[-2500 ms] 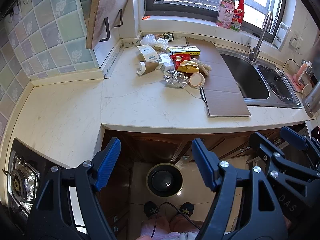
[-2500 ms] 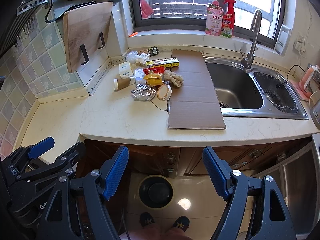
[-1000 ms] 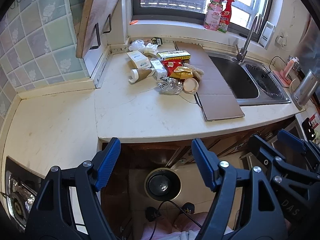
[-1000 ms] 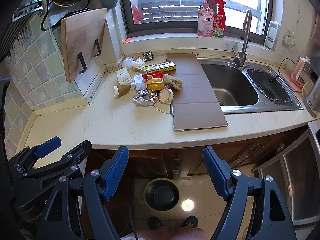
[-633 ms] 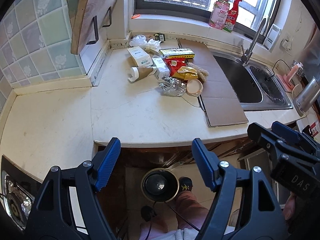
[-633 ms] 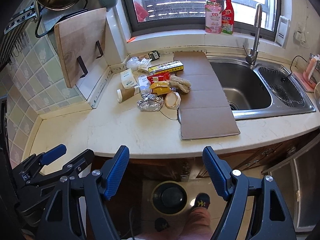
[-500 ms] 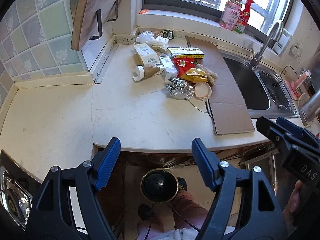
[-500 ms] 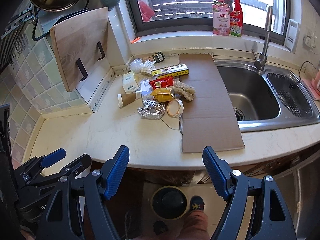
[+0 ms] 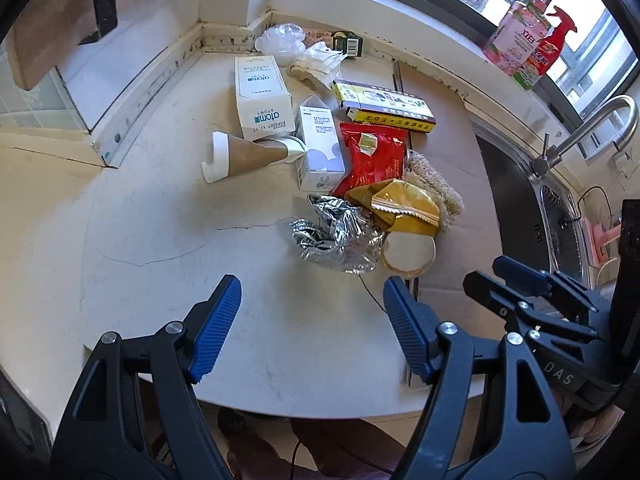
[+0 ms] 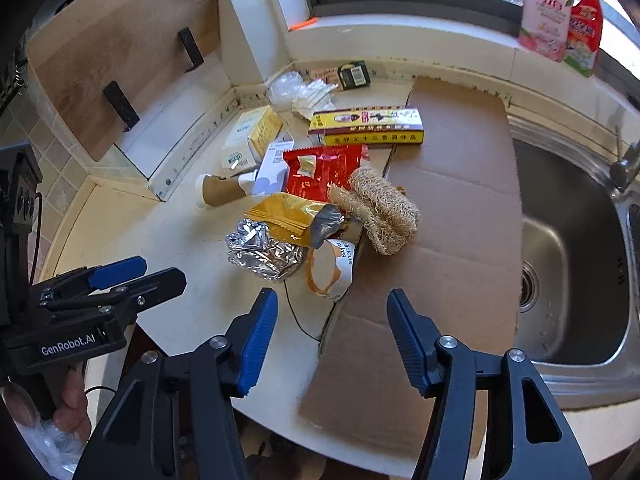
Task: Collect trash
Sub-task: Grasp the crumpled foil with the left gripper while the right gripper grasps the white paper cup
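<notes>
Two tools over littered tabletop (image 9: pixel 168 248)
Left tool (image 9: pixel 310 322) and right tool (image 10: pixel 330 330) both spread, empty; crumpled silver foil wrapper (image 9: pixel 334 234) just ahead, likely the first grab.

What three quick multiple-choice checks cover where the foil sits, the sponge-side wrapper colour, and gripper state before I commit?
1. The crumpled foil lies:
A. in the sink
B. on the counter left of the cardboard sheet
C. on the windowsill

2. The wrapper below the yellow box is:
A. red
B. green
C. blue

3. The left gripper and right gripper are:
A. both shut on trash
B. one holding foil
C. both open, empty

Answers: B, foil rests on counter beside the cardboard; A, plainly red; C, fingers spread with nothing between.
</notes>
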